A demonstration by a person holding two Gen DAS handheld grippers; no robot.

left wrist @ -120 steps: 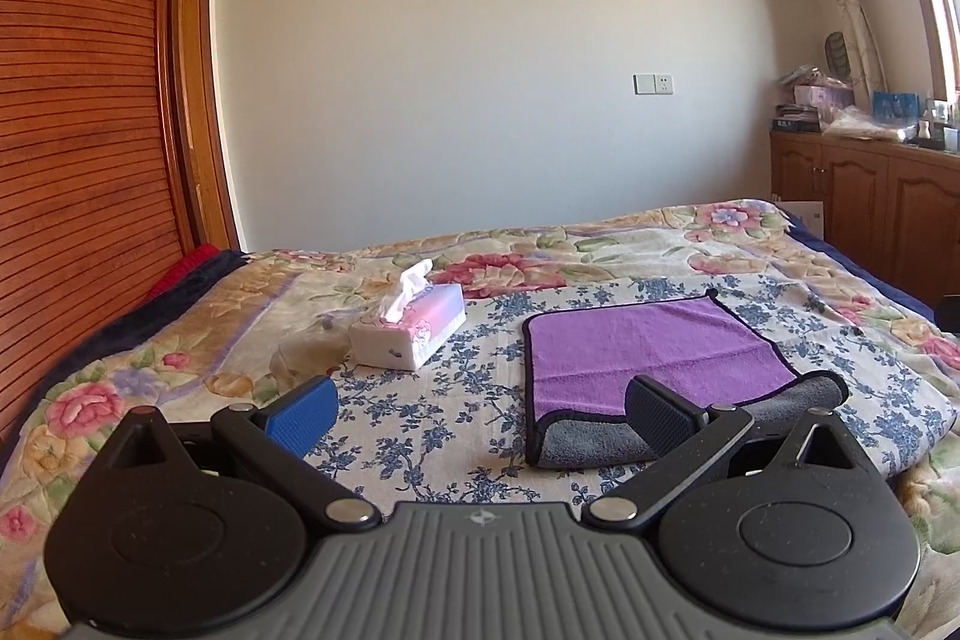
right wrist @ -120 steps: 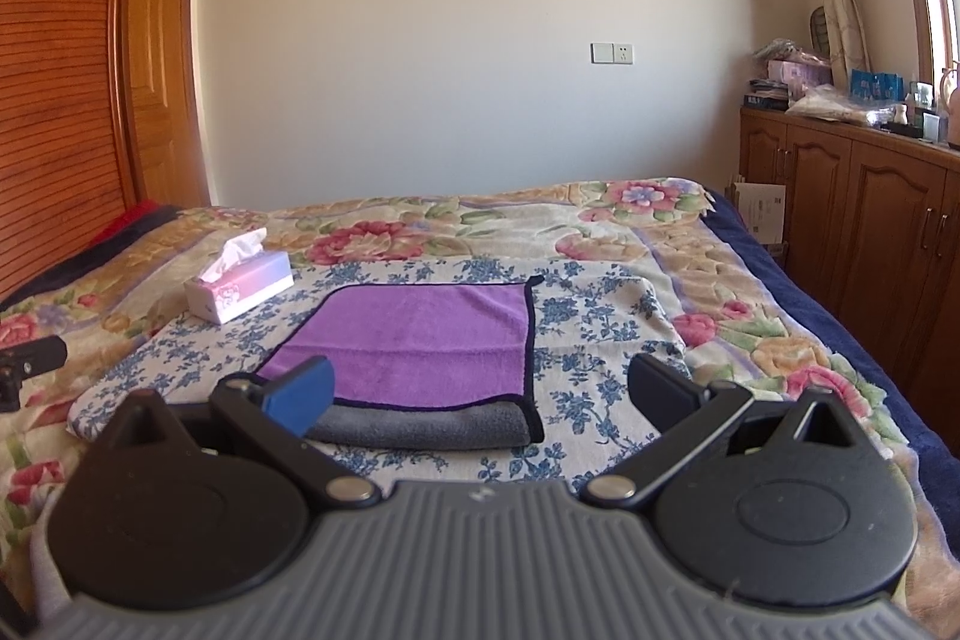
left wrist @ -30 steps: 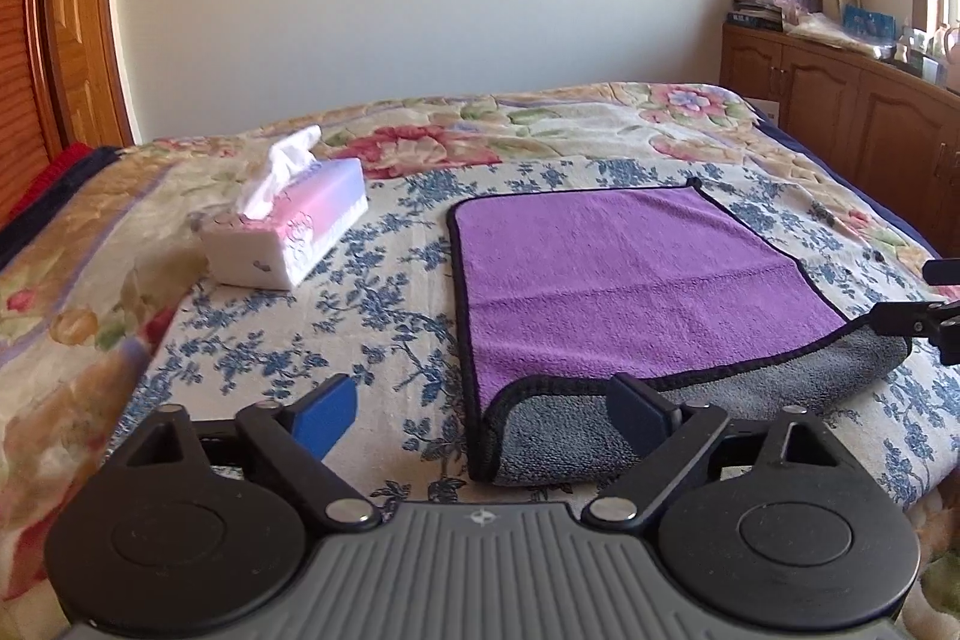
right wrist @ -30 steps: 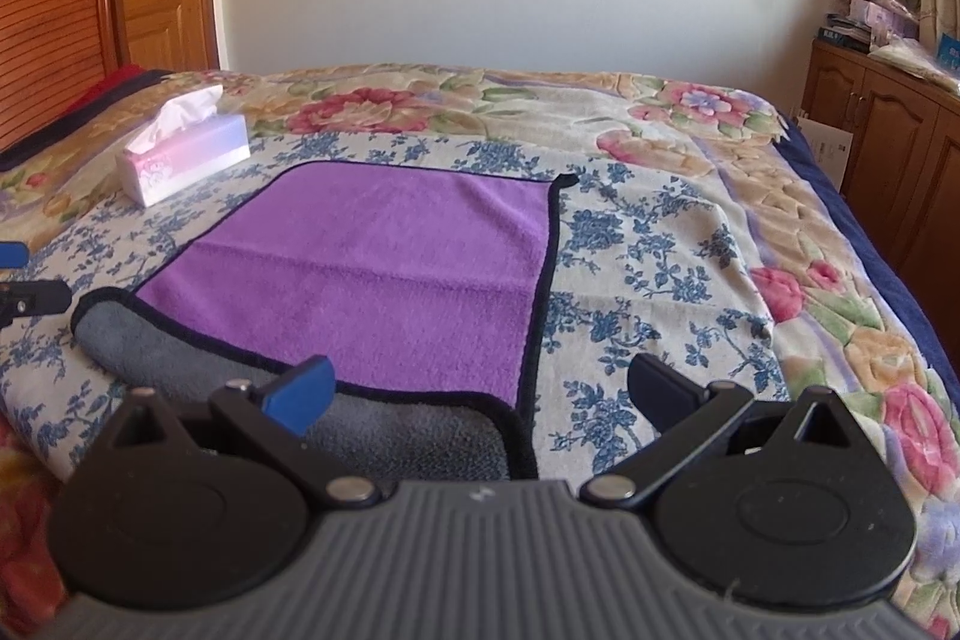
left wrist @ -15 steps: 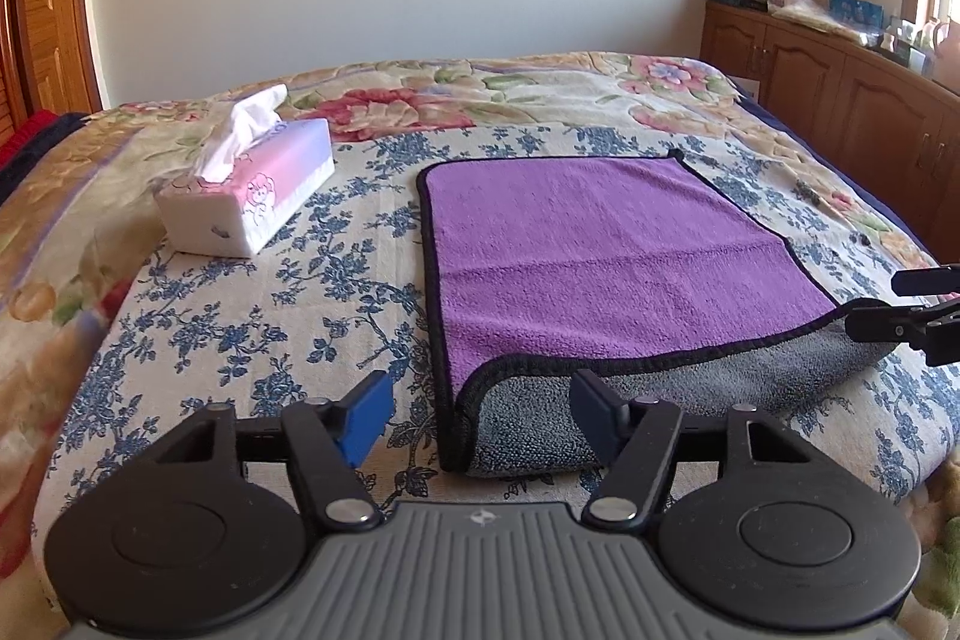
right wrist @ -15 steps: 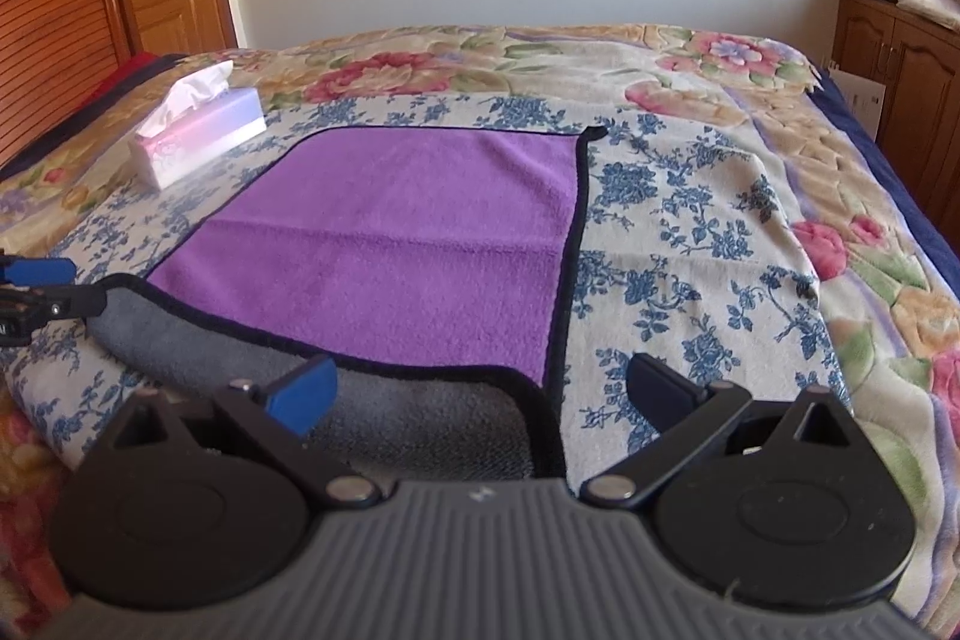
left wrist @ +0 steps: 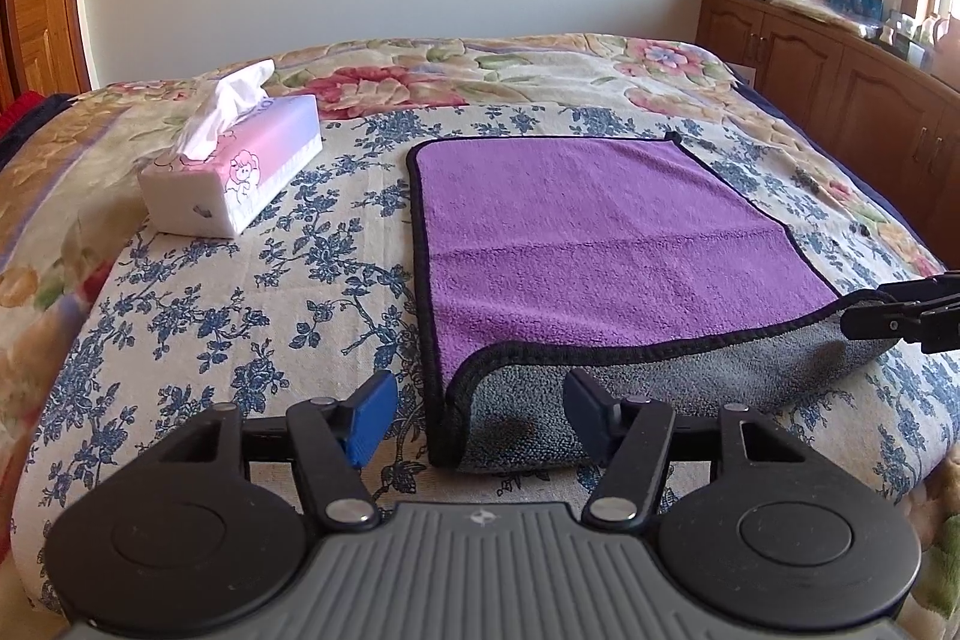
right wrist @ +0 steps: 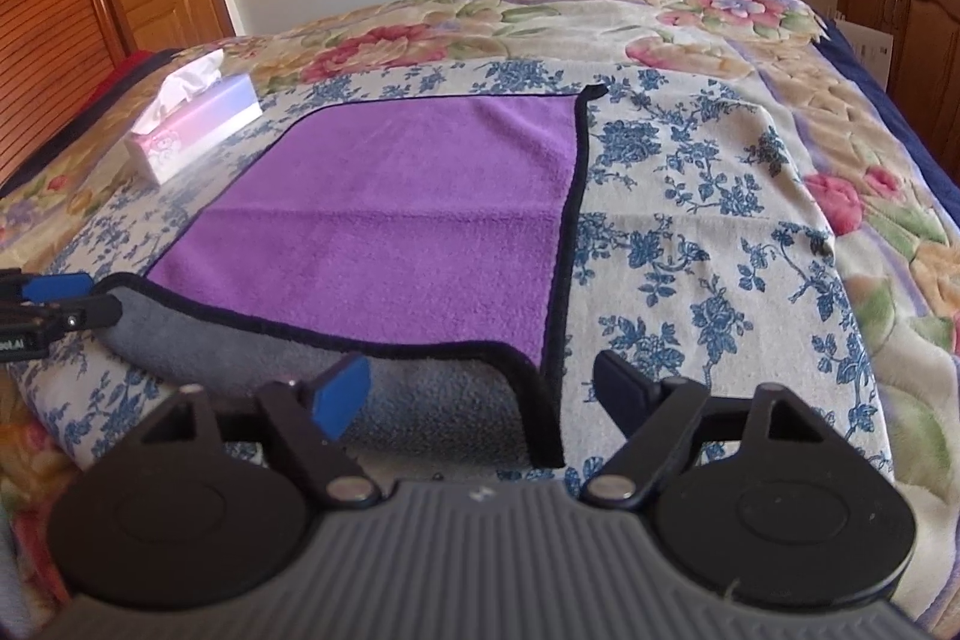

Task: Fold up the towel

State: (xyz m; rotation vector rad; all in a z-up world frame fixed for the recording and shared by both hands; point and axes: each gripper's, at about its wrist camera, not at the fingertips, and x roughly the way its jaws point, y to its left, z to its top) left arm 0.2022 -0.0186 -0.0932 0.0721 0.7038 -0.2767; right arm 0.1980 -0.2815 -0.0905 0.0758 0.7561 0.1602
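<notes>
Sunlit and quiet, the bedroom holds a bed (left wrist: 198, 292) under a blue-flowered cover, and on that cover lies the towel (left wrist: 588, 244), purple face up, its near edge curled back so the grey underside shows as a soft roll along the 6 o'clock side; that lifted lip is likely why both tools come in low from this edge, since it offers thickness to pinch; the left tongs (left wrist: 477, 415) stand spread, straddling the towel's near left corner, the blue pad on bare cover at 9 o'clock of it and the dark pad over the grey roll, nothing gripped yet; the right tongs (right wrist: 483, 391) are likewise spread across the near right corner, blue pad over grey pile, dark pad off the black hem at 3 o'clock; one at each corner suits carrying the edge toward 12 o'clock as a judgement; a tissue box (left wrist: 234, 166) sits well apart at 10 o'clock, outside the fold's path.
</notes>
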